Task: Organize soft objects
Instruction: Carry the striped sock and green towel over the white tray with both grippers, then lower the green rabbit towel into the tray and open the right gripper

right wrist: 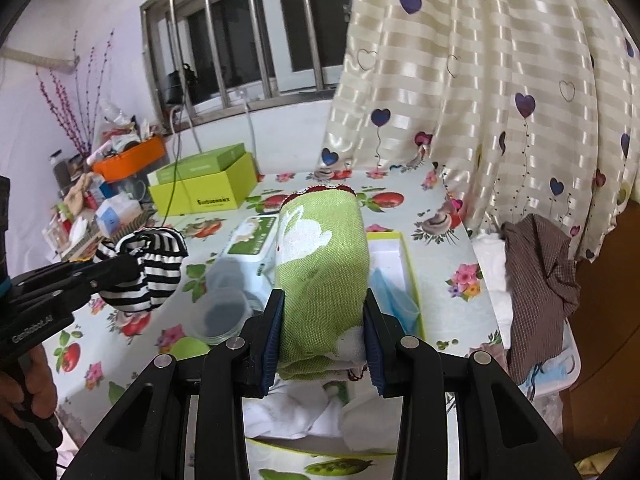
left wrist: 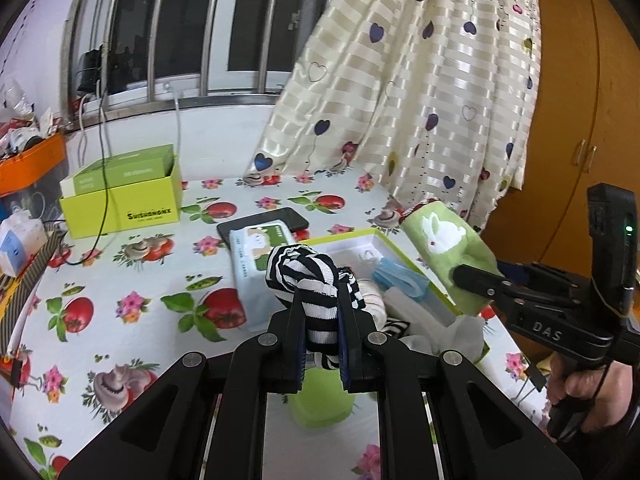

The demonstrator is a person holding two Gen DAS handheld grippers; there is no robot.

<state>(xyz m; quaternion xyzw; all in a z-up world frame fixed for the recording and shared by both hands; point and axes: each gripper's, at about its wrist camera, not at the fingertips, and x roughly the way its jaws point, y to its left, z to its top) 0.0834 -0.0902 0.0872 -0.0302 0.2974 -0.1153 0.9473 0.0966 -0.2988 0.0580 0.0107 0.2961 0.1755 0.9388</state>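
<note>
The striped sock (left wrist: 308, 280) is clamped in the left gripper (left wrist: 322, 344), its lower end hidden behind the fingers. The green rabbit cloth (right wrist: 324, 276) is pinched in the right gripper (right wrist: 324, 344), its bottom edge cut off. Both are held above the shallow box (left wrist: 384, 236), whose heaped white cloths and one blue mask (left wrist: 400, 280) are partly hidden. Both grippers tilt downward. Two hands show only partly.

Curtain: we see a cream striped curtain (left wrist: 404, 92) with hearts hanging right of the barred window (left wrist: 180, 28).
Back left: a lime box (left wrist: 120, 200), open, a cable (left wrist: 105, 184) across it.
Beside it: an orange bin (right wrist: 130, 158) full of clutter.
Centre: a phone (left wrist: 280, 218) under a wipes pack (left wrist: 256, 252).
</note>
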